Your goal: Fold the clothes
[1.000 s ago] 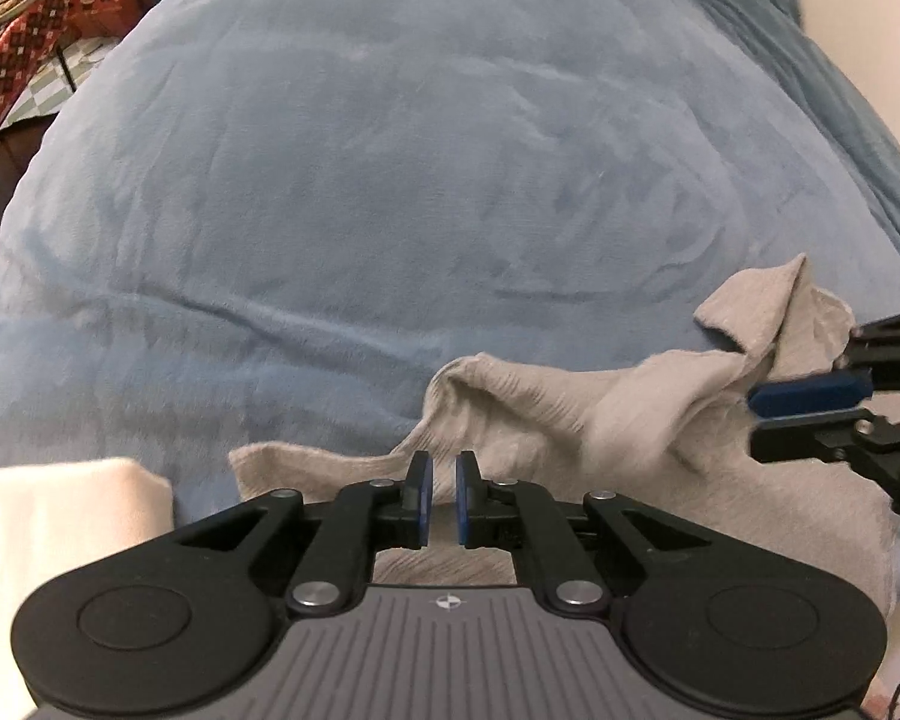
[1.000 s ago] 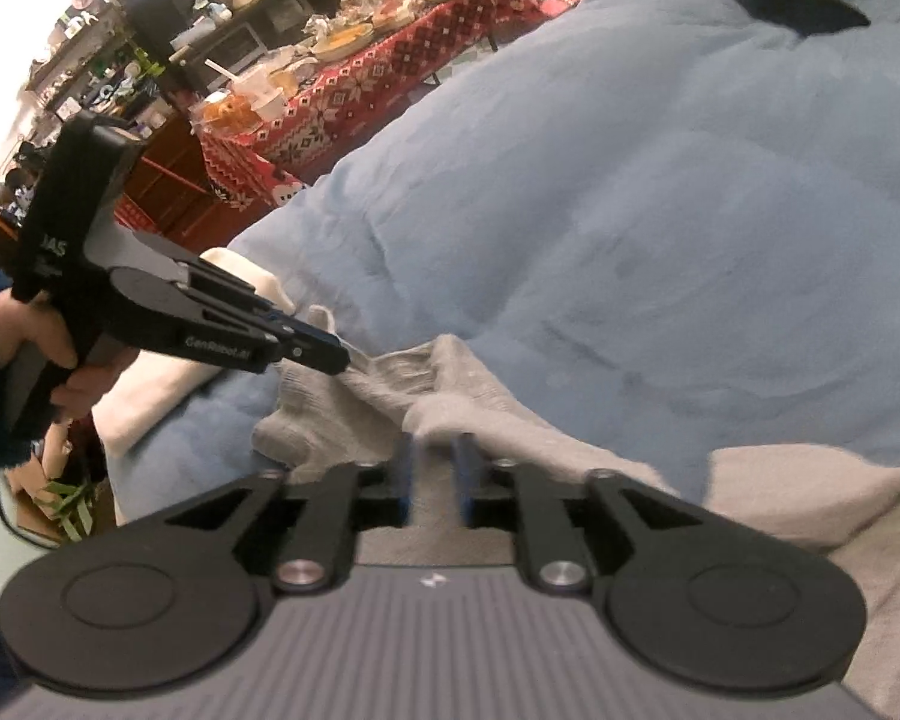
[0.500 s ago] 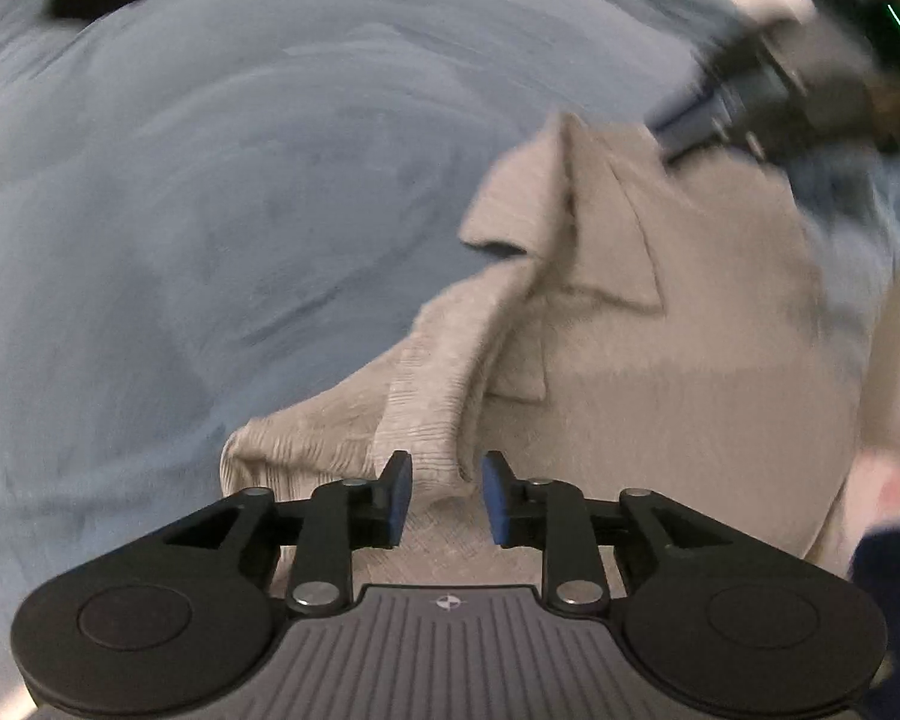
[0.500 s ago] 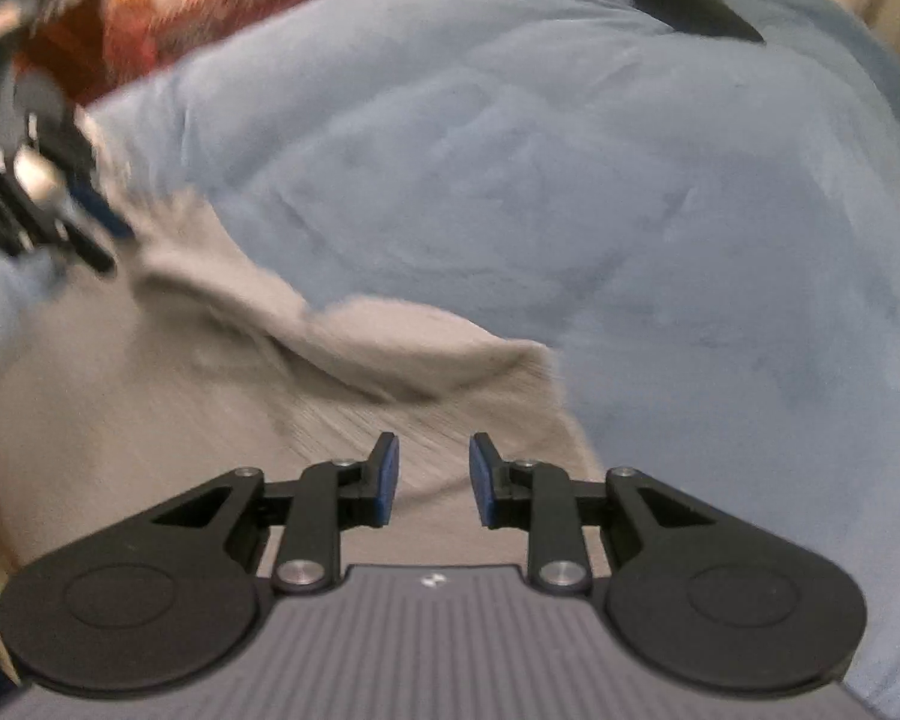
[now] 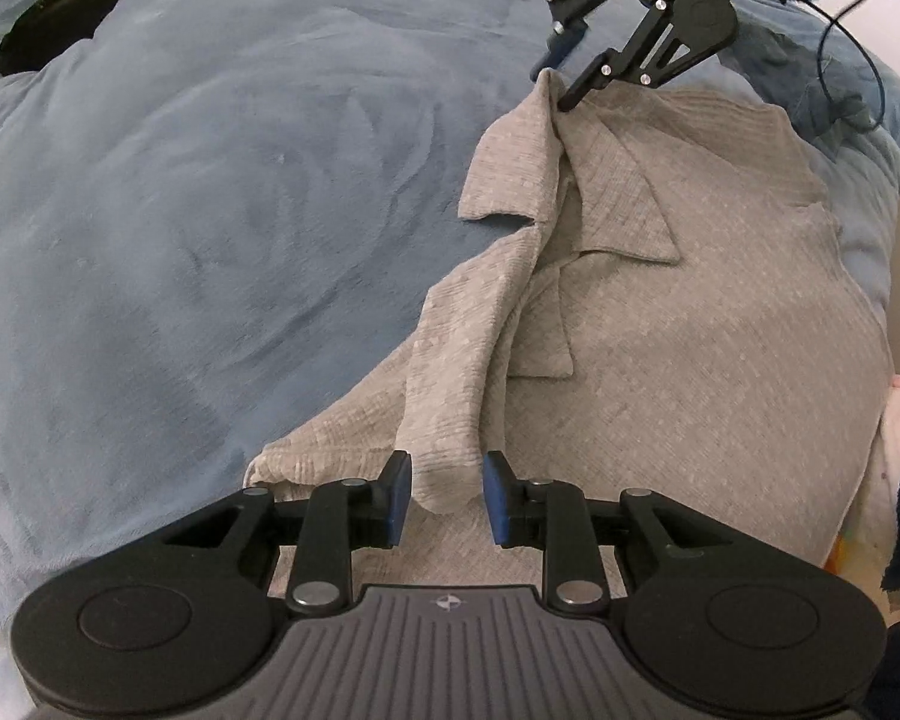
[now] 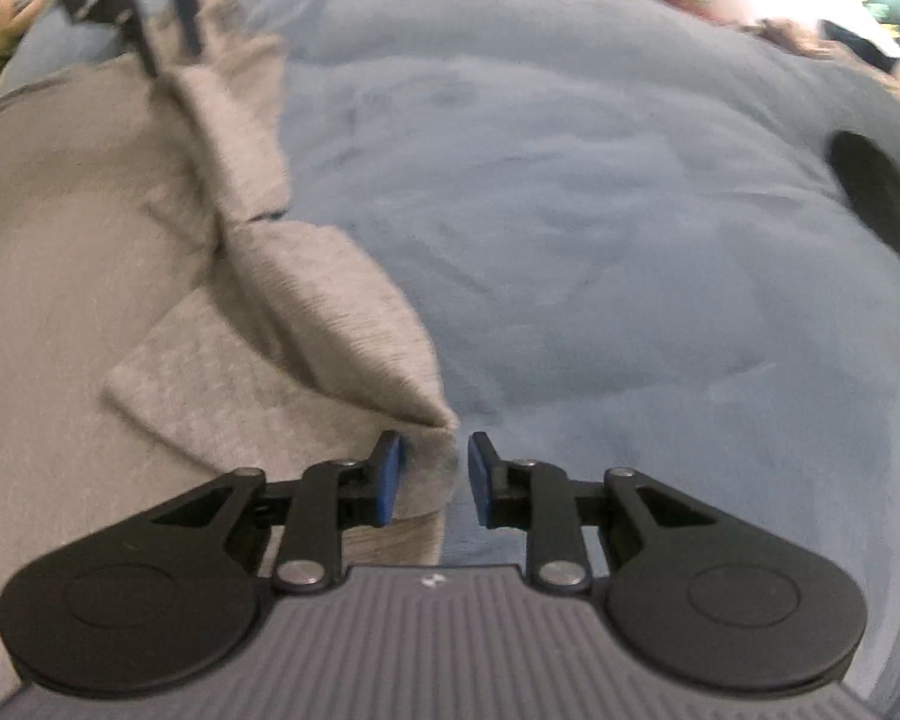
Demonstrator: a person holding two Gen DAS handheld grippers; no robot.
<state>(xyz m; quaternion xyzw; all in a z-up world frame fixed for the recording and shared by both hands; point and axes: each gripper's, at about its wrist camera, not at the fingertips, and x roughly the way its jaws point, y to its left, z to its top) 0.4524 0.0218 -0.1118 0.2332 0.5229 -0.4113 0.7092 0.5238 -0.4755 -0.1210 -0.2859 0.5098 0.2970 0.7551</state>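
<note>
Left wrist: beige shirt (image 5: 660, 312) lies lengthwise between claws.

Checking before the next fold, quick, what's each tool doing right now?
Left tool: open, a fold of the beige garment lying between its pads, not pinched.
Right tool: closing around the garment's edge, pads not yet pressing.

Grey knit garment (image 6: 78, 276) spread over the left part of a blue blanket (image 6: 600, 210), folded edge bunched along its right side. Right gripper (image 6: 431, 474) over the garment's near corner, blue-padded fingers (image 6: 387, 480) closing with the corner between them, pads not yet pressing. Left gripper (image 6: 150, 18) at the garment's far edge, blurred. Dark patch (image 6: 870, 192) on the blanket's right.
</note>
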